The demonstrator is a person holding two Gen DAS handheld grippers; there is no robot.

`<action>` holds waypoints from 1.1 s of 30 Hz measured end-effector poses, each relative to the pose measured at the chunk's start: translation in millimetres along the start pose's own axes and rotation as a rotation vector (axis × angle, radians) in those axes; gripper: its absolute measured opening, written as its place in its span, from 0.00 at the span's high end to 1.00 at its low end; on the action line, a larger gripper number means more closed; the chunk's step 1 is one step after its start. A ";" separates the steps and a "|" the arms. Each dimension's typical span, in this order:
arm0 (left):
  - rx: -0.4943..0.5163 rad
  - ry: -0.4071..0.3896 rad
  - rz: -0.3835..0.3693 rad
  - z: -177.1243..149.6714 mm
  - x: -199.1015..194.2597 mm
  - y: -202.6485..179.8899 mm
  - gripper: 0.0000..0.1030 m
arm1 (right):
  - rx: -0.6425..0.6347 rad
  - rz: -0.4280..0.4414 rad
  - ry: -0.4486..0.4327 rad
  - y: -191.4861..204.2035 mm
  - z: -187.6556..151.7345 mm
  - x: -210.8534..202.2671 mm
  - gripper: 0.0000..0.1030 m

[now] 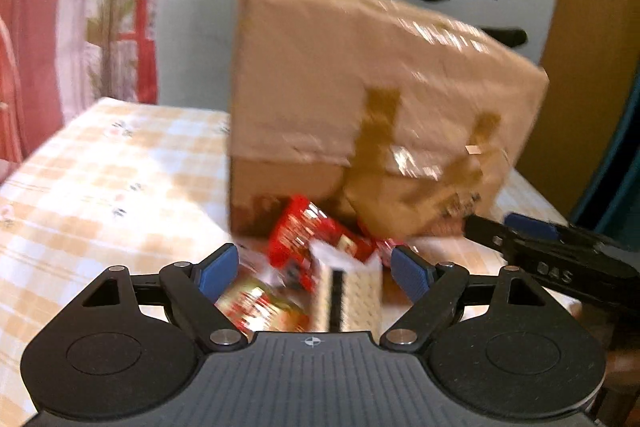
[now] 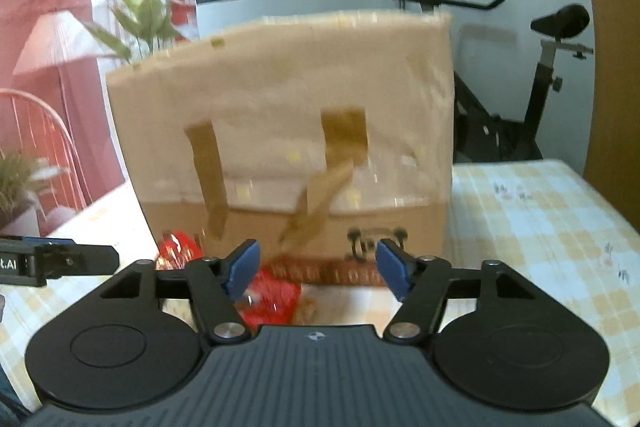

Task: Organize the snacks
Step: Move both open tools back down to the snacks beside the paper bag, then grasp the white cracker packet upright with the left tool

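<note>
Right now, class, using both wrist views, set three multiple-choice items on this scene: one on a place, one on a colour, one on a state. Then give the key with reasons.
1. Where do the red snack packets lie?
A. on top of the box
B. on the table in front of the box
C. on the floor

2. What colour are the gripper pads?
A. blue
B. green
C. white

3. How does the left gripper stand?
A. shut on a packet
B. open
C. out of view

Key:
B: the red snack packets lie on the table at the foot of the cardboard box.
A: the pads are blue.
B: the left gripper has its jaws apart, the pads pressing on nothing.
</note>
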State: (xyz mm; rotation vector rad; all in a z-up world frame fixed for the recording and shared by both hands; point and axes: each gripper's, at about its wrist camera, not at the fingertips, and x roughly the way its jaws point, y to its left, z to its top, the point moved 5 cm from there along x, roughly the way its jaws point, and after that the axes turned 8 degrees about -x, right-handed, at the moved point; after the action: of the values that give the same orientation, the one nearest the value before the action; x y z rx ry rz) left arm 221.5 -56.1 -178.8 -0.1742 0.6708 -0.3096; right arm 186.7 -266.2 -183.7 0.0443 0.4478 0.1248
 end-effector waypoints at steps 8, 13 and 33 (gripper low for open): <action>0.074 0.047 -0.007 -21.8 18.9 -17.3 0.17 | 0.047 0.000 0.032 -11.0 -19.7 4.9 0.45; 0.085 0.087 0.024 -31.3 35.1 -19.3 0.21 | 0.074 -0.002 0.034 -15.5 -23.3 4.8 0.47; 0.002 0.062 0.046 -25.8 13.2 1.5 0.53 | 0.074 0.029 0.068 -9.4 -27.7 8.0 0.49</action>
State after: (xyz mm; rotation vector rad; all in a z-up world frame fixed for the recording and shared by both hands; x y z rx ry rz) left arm 215.3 -60.6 -206.8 -0.1480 0.7348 -0.2724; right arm 182.8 -274.0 -212.8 0.1195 0.5200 0.1386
